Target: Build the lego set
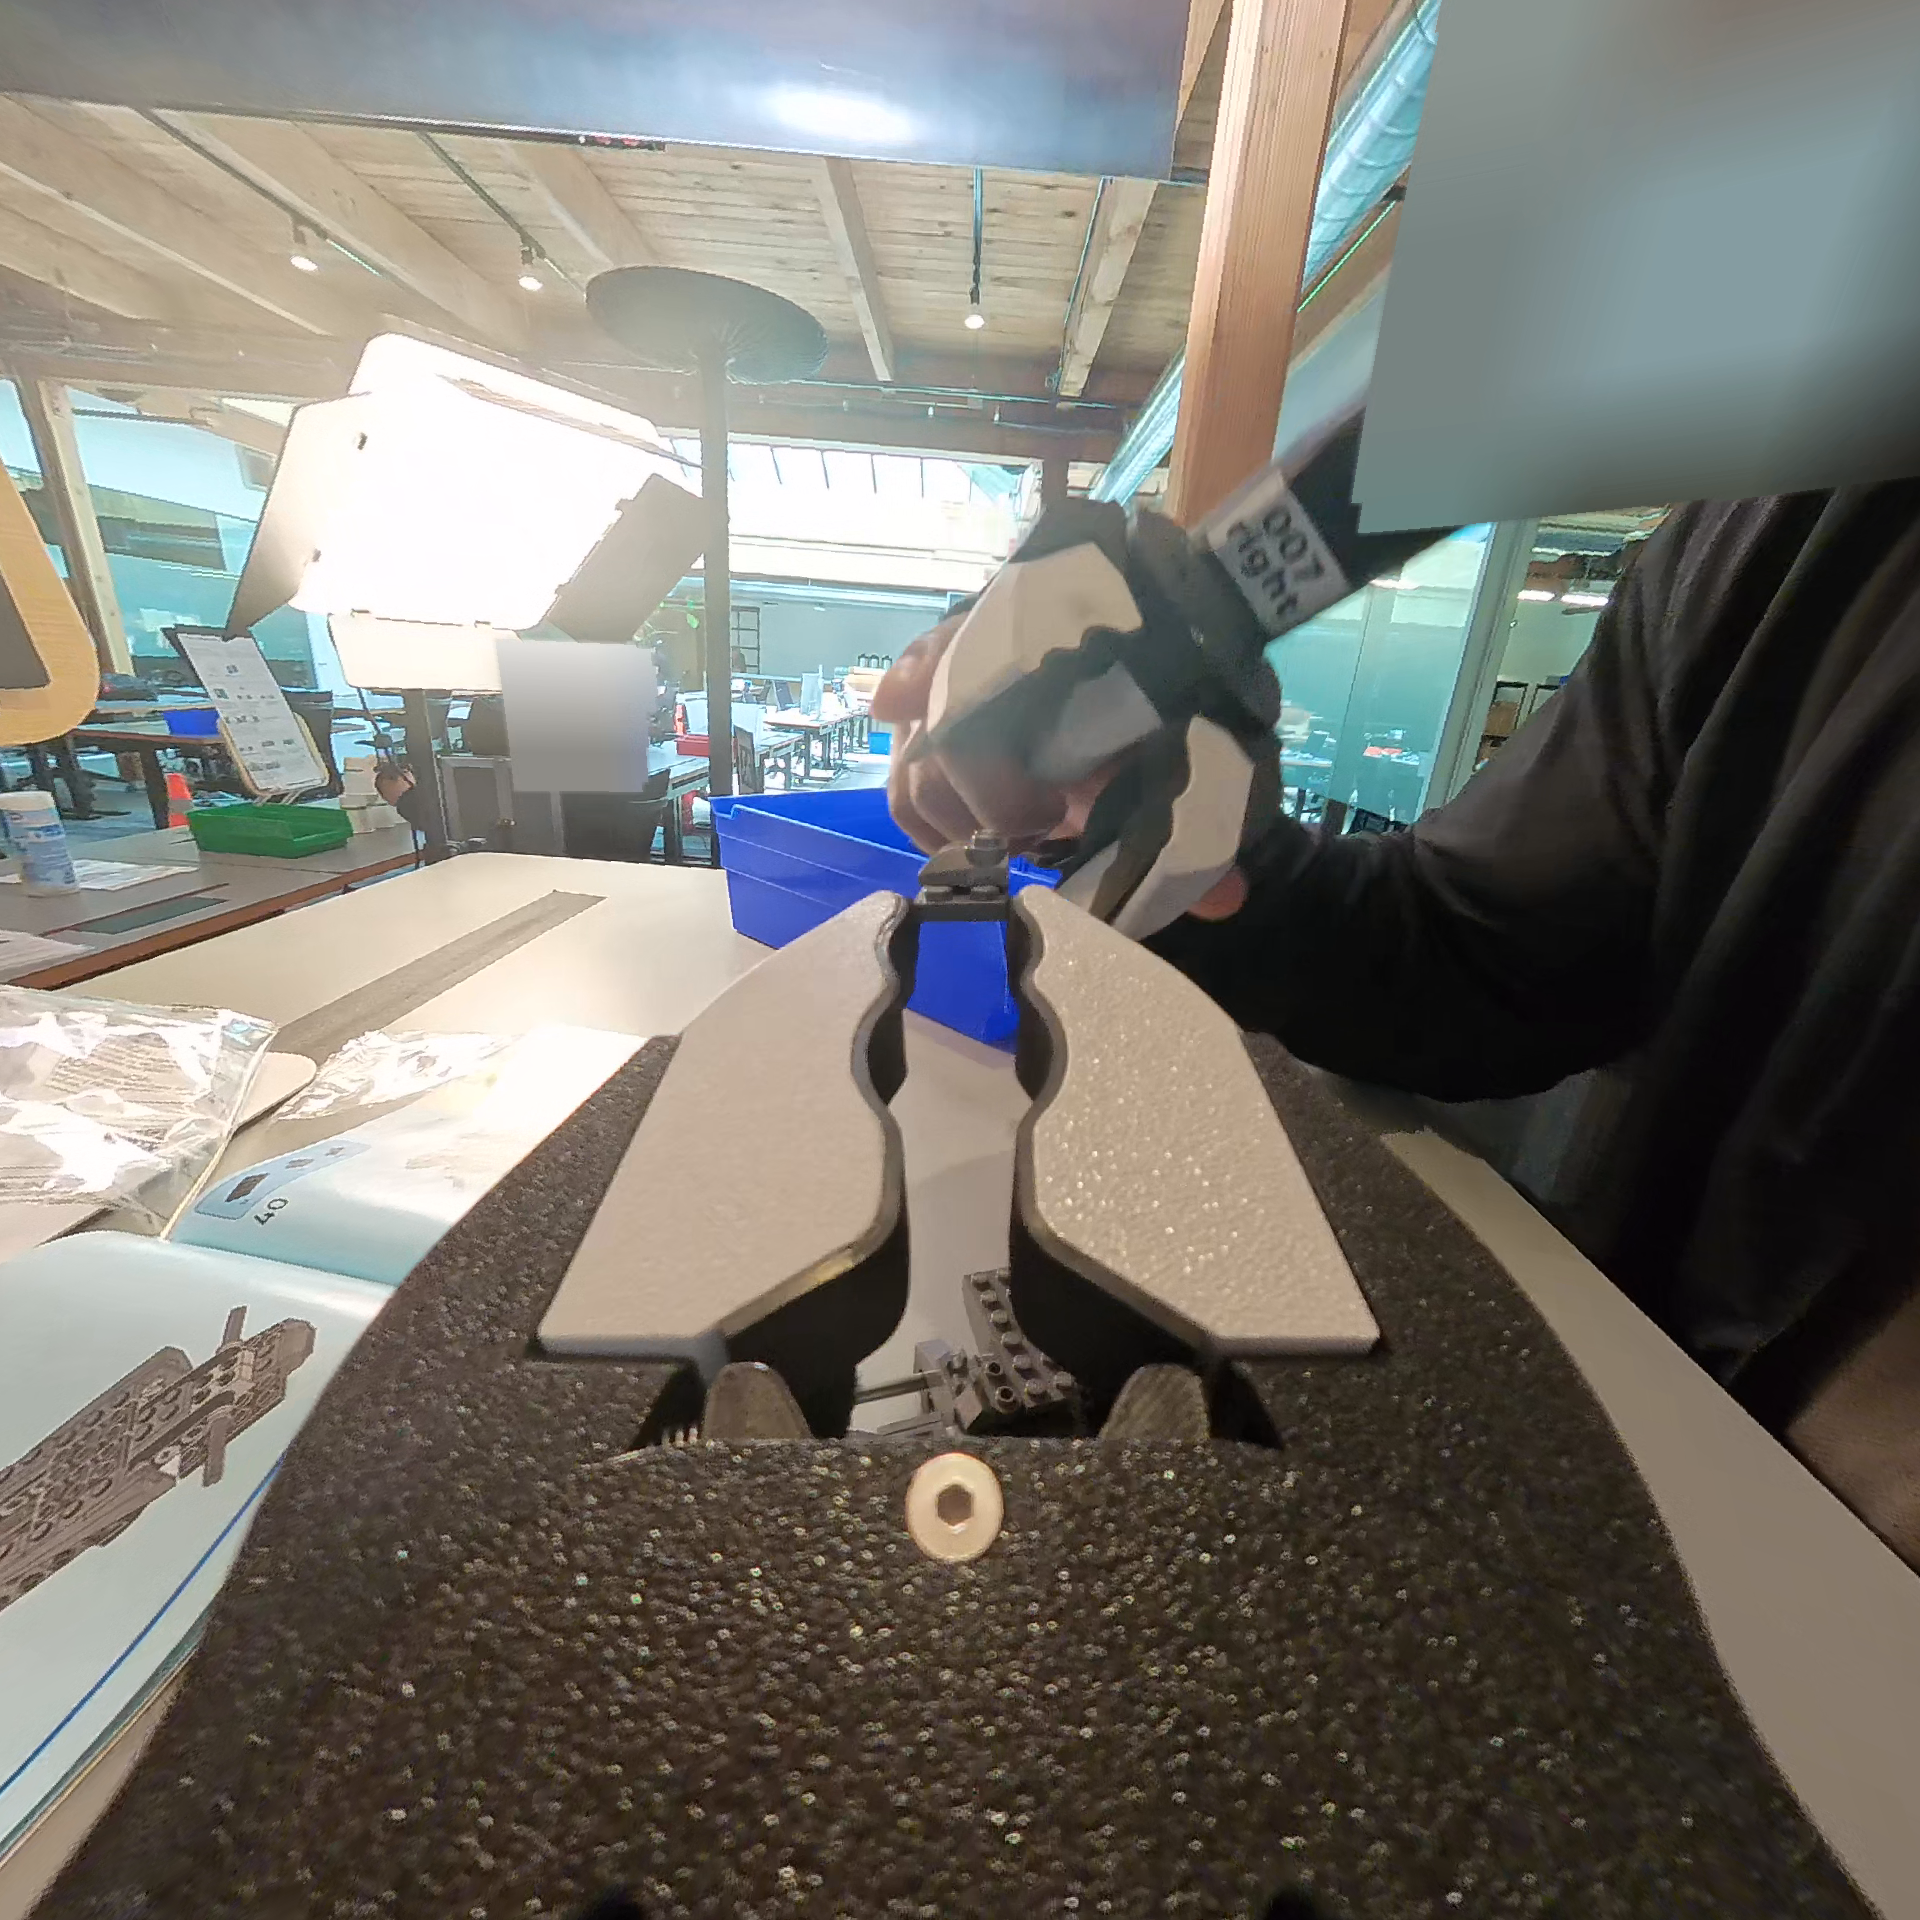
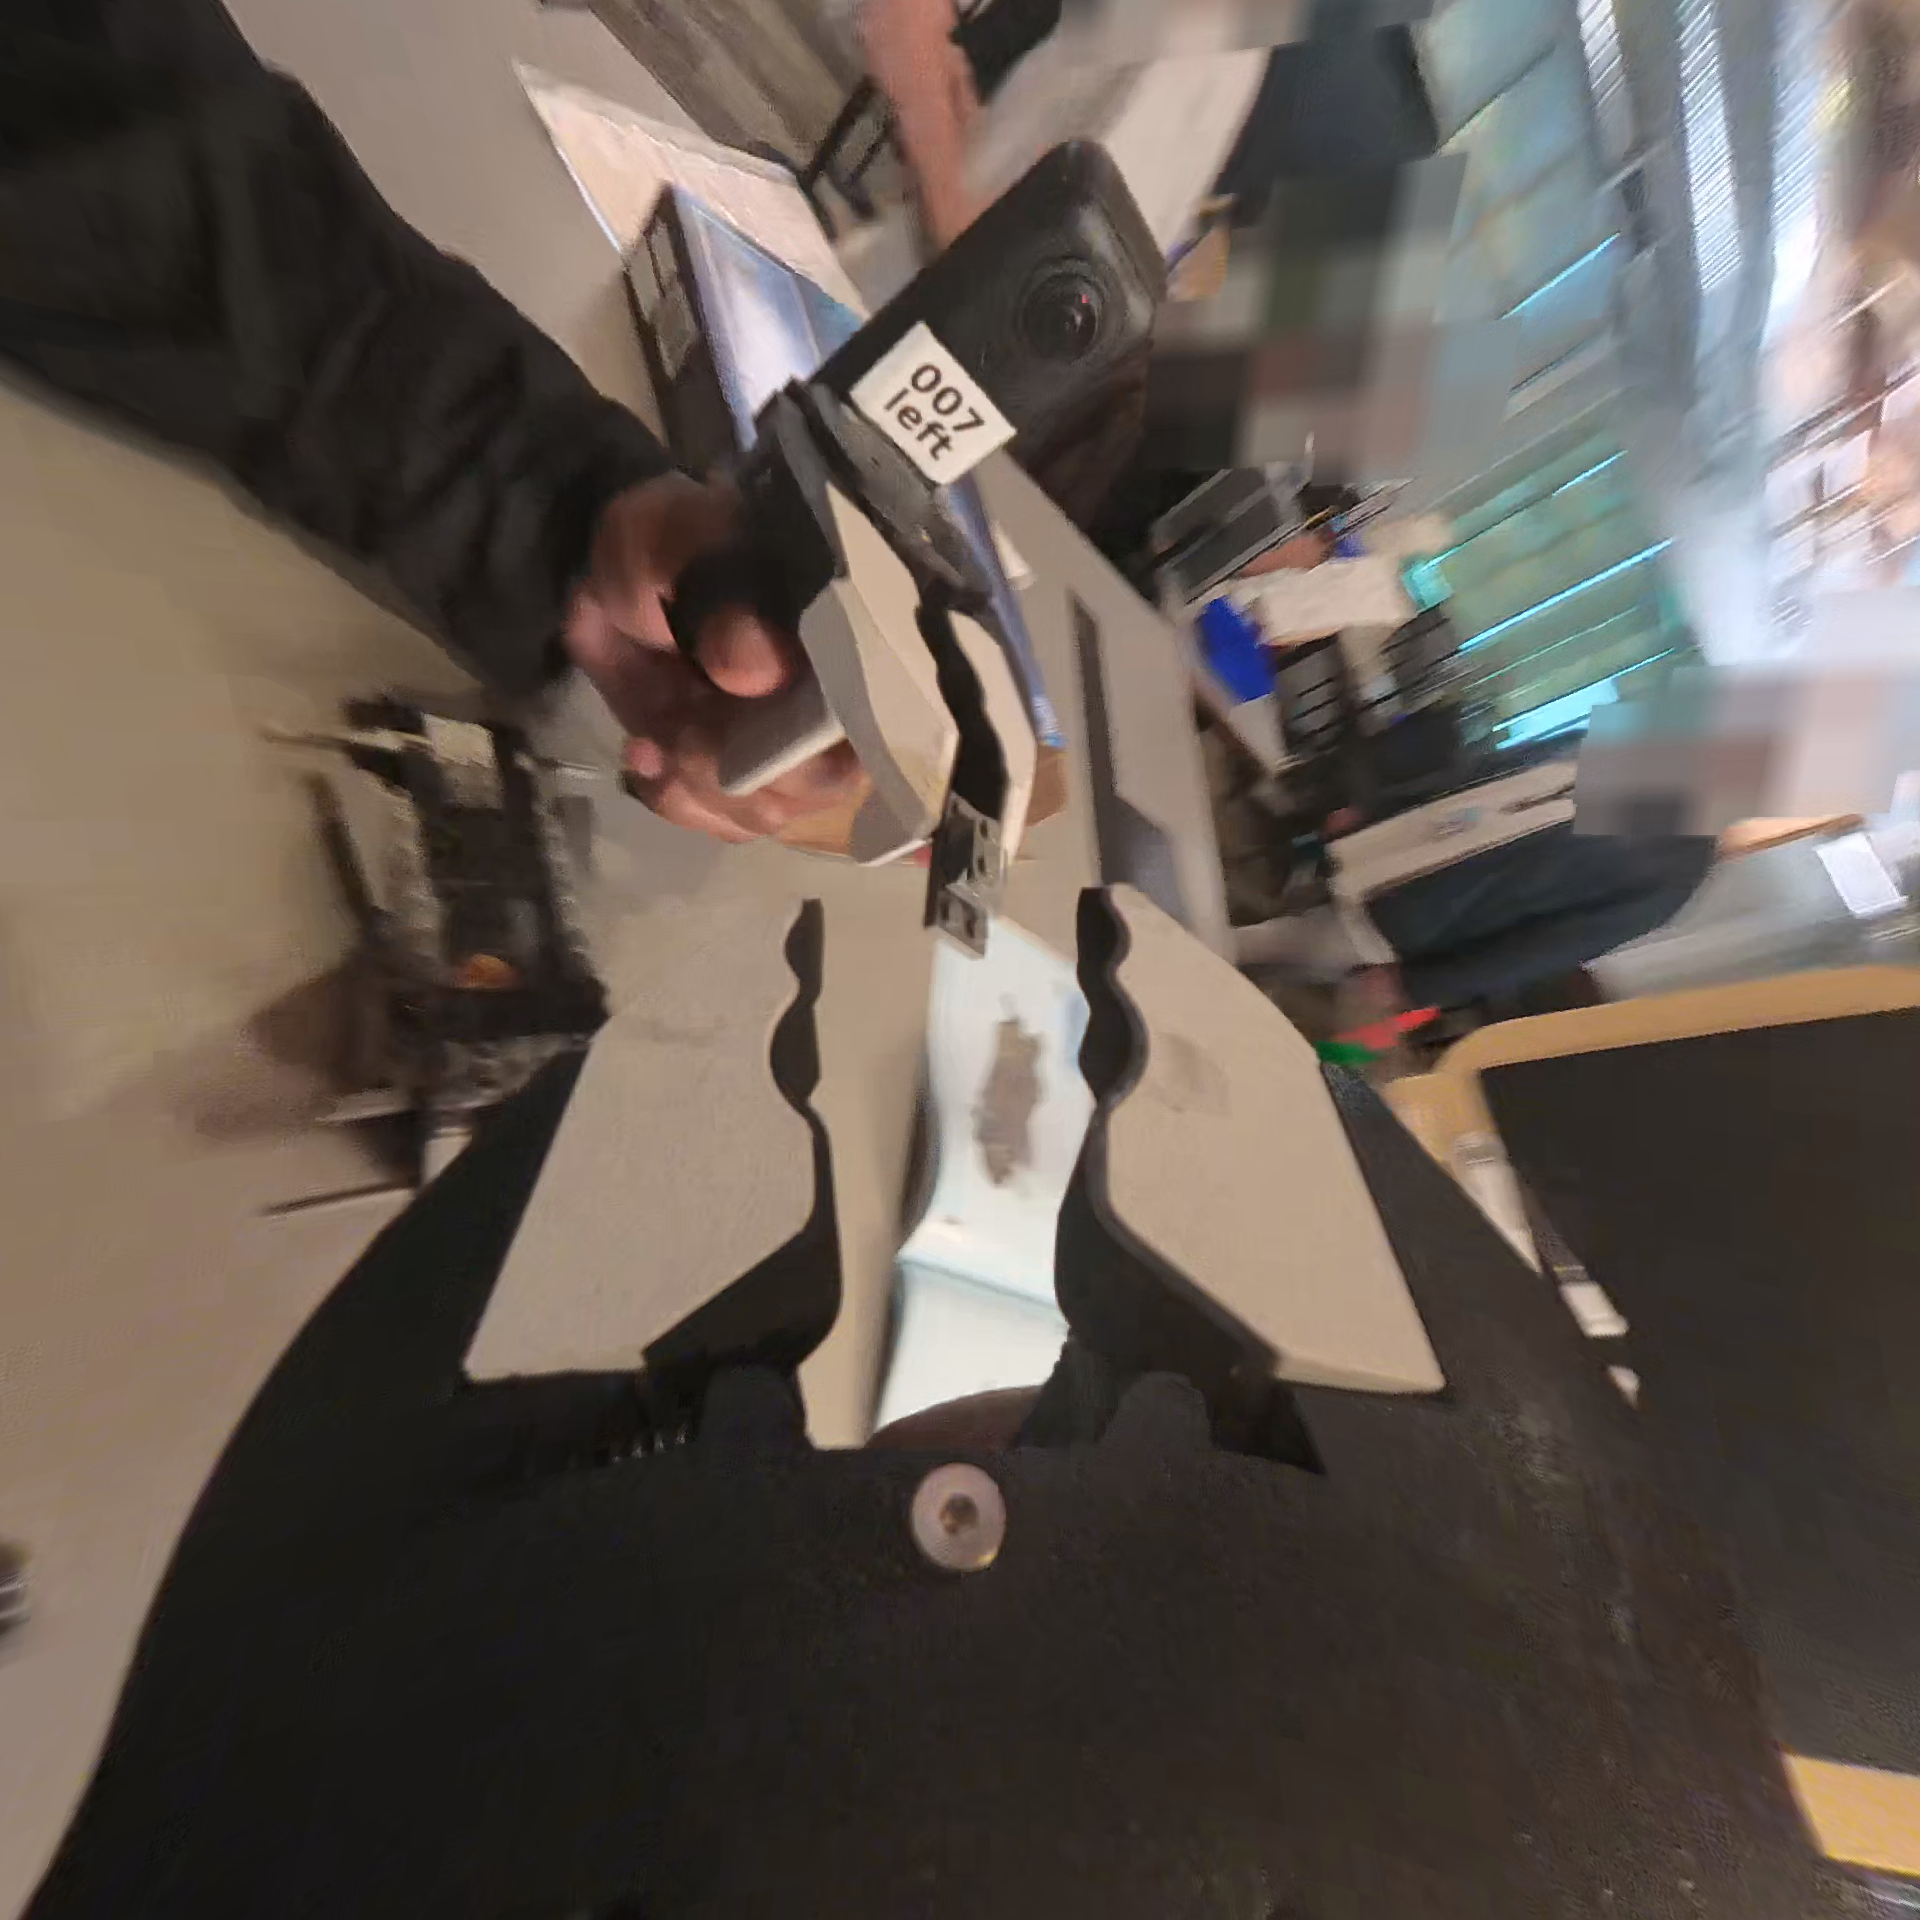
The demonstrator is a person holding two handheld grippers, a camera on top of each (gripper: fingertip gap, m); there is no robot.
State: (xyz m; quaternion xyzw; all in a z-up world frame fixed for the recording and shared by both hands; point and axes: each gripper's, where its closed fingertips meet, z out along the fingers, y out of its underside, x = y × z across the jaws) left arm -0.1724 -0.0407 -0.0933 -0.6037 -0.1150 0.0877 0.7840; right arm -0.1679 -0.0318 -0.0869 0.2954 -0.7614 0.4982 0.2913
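Blurred dark brick model point(image 2: 447, 904)

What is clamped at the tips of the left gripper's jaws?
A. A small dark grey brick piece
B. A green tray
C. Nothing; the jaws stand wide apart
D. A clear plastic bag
A: the left gripper has both fingertips pressed on a small dark grey brick piece, held up in front of the blue bin; the right wrist view shows the same piece at those tips.
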